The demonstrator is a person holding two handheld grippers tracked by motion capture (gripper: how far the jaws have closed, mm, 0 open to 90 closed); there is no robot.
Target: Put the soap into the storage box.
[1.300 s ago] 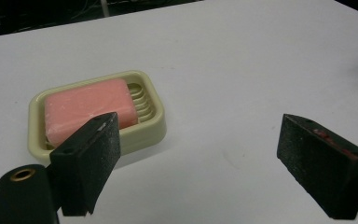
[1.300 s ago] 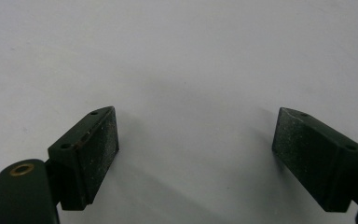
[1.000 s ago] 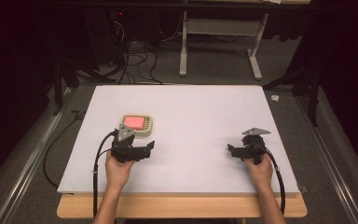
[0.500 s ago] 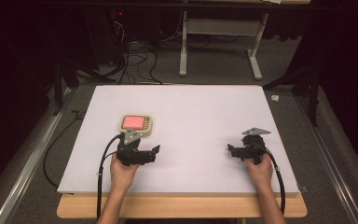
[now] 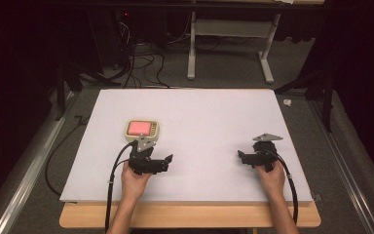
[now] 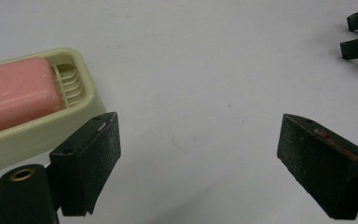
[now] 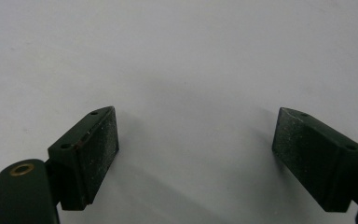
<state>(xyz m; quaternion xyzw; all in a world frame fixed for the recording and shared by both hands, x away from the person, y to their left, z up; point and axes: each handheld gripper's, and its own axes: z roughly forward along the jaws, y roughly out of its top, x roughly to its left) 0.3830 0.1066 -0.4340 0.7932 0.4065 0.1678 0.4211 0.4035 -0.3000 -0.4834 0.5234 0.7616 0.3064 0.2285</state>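
Soap dish (image 5: 142, 128) with pink bar on white worktop (image 5: 209, 117), just beyond left tongs (image 5: 168, 159), off to their left side. Left tongs spread wide, nothing between; right tongs (image 5: 240, 155) likewise apart, well away from dish. Left hand (image 5: 135, 179) clearly nearer.

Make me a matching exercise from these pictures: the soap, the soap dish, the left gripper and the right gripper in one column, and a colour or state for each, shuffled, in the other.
Things:
1. soap
2. soap dish
3. left gripper
4. right gripper

Descriptions:
A. cream, with a slotted floor
B. open over bare white board, jaws pointing toward the other gripper, at the right of the high view
C. pink bar
D. open, just on the person's side of the dish

Pairs: 1-C, 2-A, 3-D, 4-B
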